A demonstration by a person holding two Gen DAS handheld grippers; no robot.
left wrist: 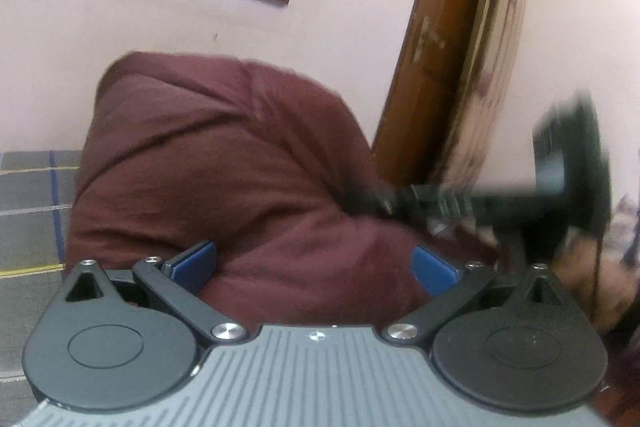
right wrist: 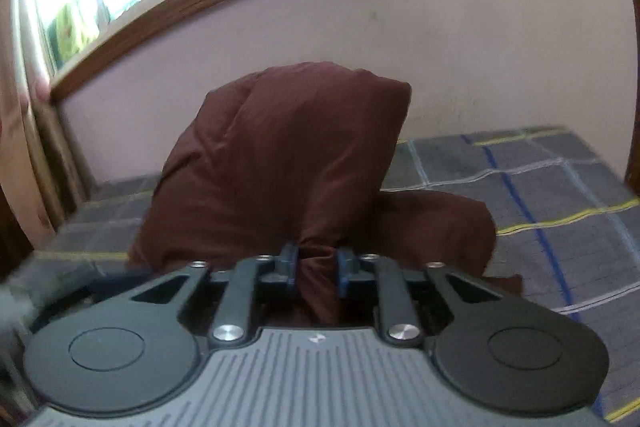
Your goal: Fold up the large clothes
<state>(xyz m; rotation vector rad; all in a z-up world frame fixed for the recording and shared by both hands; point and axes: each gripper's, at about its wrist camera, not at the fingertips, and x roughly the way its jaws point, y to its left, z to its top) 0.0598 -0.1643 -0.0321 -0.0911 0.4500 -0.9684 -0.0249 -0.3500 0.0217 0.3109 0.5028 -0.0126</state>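
— Holding what, exactly?

— My right gripper (right wrist: 316, 269), jaws pinched narrow on a bunched edge of the maroon garment (right wrist: 280, 155), which rises in a soft peak above the checked bedspread (right wrist: 560, 195); the rest slumps on the bedspread just behind.

— And the left?

— My left gripper (left wrist: 314, 267) stands wide, cloth between the blue pads (left wrist: 196, 263) but not clamped.

— How will it handle?

— Light, limp, likely to sag, I judge. Best taken at a hem or corner, clear of the bedspread.
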